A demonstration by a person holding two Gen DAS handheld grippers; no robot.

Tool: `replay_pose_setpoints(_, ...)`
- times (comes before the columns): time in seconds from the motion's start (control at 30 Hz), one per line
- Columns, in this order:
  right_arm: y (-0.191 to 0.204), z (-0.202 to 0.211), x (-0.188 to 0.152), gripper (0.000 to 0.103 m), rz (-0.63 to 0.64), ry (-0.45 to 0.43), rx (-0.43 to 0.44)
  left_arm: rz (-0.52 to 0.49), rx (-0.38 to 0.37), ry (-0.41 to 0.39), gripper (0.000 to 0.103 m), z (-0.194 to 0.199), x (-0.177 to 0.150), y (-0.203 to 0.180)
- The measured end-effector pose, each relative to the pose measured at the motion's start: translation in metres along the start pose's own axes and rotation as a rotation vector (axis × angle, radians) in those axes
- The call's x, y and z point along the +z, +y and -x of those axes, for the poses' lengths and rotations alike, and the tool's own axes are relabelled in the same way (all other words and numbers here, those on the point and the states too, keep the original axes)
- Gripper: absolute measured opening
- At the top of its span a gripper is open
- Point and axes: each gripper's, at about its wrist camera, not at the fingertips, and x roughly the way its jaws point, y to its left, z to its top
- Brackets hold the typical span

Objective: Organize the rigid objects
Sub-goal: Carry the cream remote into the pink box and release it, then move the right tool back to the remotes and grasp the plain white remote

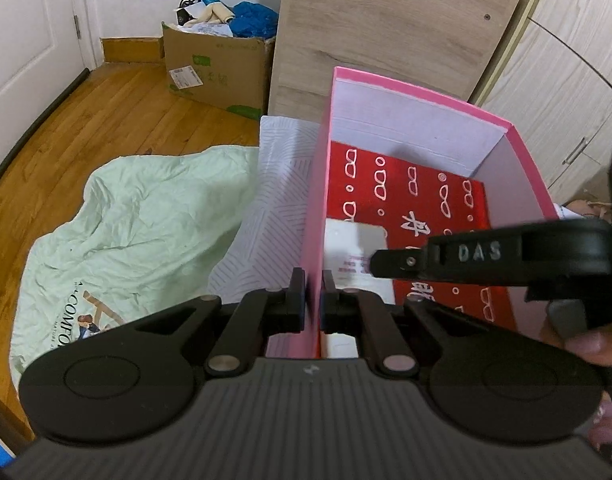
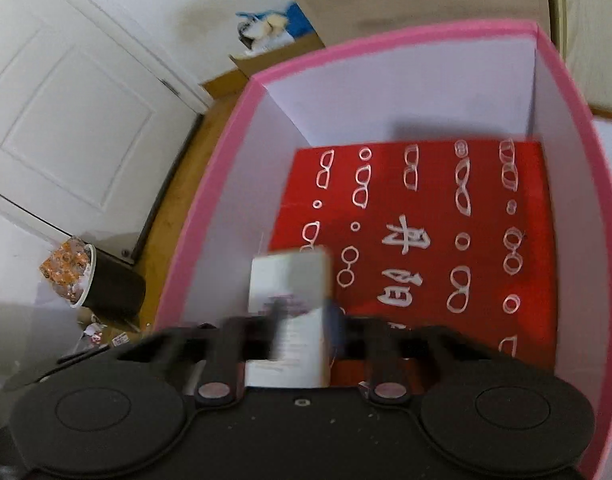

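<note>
The left gripper (image 1: 314, 300) has its fingers clamped on the left wall of the pink box (image 1: 422, 94), steadying it on the bed beside a green quilt (image 1: 138, 216). Inside lies a red box (image 2: 426, 208). The right gripper (image 2: 298, 332) holds a small white box (image 2: 290, 280), fingers narrow around it, low at the left wall. The step looks like placing; next, opening the fingers once it rests.

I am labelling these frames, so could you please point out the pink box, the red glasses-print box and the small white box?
pink box (image 1: 313, 208): left wrist view, left side wall.
red glasses-print box (image 2: 418, 208): right wrist view, printed top face.
small white box (image 2: 290, 280): right wrist view, upper face.
</note>
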Motion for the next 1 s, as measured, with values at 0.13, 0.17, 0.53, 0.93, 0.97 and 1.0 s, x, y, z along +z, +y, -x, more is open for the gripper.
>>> replay_pose_setpoints(0.13,-0.008,0.002,0.001,0.022,-0.057,0.013,0.050,-0.003,-0.002,-0.001,0.006,0.000,0.000,-0.001)
replay_pose_setpoints(0.17,-0.010,0.002,0.001,0.020,-0.063,0.020,0.059,-0.002,-0.003,-0.001,0.006,0.000,0.000,-0.001)
replay_pose_setpoints(0.53,0.000,0.000,-0.002,0.014,0.020,0.035,0.052,0.003,0.021,-0.006,0.005,0.000,-0.001,-0.007)
replay_pose_setpoints(0.93,-0.050,0.161,-0.020,0.038,0.307,-0.282,0.035,0.012,0.032,0.006,0.005,0.000,0.000,-0.006)
replay_pose_setpoints(0.97,-0.059,0.170,-0.022,0.040,0.325,-0.295,0.006,0.026,0.031,0.011,0.005,0.000,0.001,-0.005)
replay_pose_setpoints(1.0,-0.068,0.177,-0.025,0.043,0.346,-0.305,-0.025,0.048,0.025,0.019,0.006,0.000,0.002,-0.003)
